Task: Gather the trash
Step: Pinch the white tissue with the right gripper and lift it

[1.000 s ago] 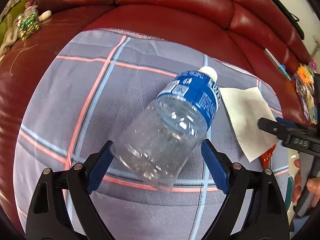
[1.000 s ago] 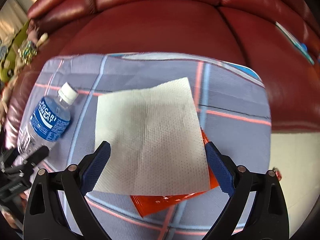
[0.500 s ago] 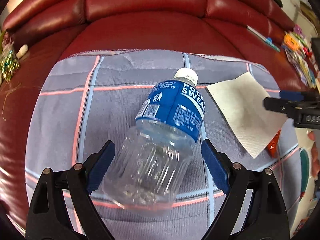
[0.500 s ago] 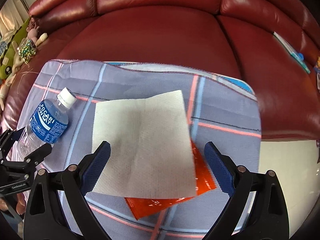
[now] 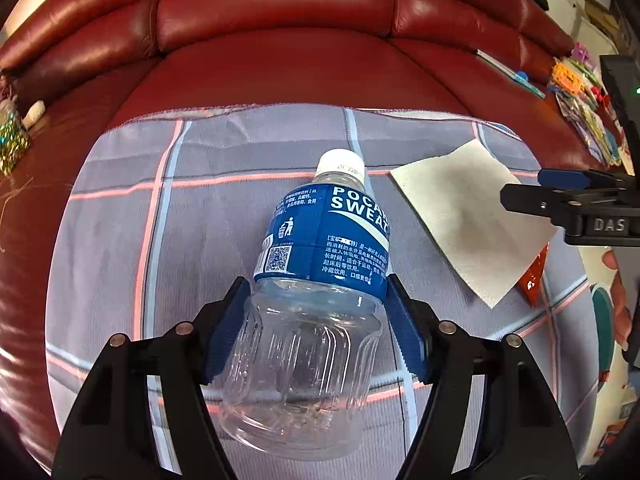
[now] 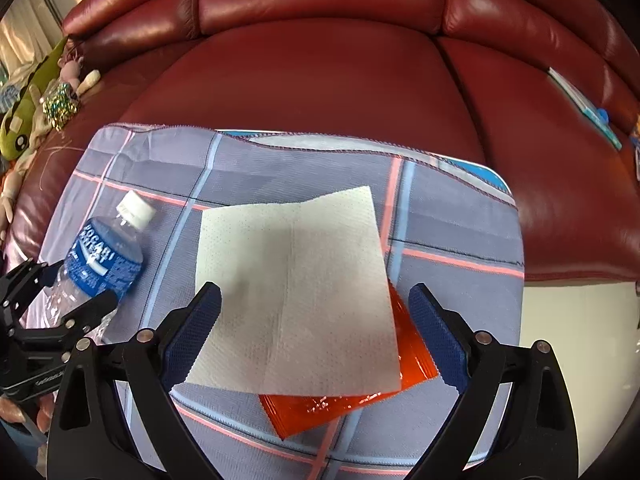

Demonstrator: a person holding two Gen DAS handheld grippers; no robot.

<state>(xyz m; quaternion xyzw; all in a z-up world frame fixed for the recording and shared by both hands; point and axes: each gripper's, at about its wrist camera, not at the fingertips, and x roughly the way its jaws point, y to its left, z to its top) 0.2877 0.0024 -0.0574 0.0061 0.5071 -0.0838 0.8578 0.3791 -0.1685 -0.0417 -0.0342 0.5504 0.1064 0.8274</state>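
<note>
One plastic bottle (image 5: 320, 280) with one white cap (image 5: 341, 165); one white paper napkin (image 6: 296, 292); one orange wrapper (image 6: 344, 404) partly under it; one checked cloth (image 6: 452, 240); one red sofa (image 6: 320, 80); two hand-held grippers, left (image 5: 318, 328) and right (image 6: 316, 332)

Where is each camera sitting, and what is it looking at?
Left wrist camera: rides on the left gripper, looking down along its fingers, which have just been closing and now press the plastic bottle; the right gripper and fingers of a hand show at the right edge.
Right wrist camera: rides on the right gripper, looking down at the paper napkin over an orange wrapper, jaws open.
Both show bottle, napkin, checked cloth and red sofa.
</note>
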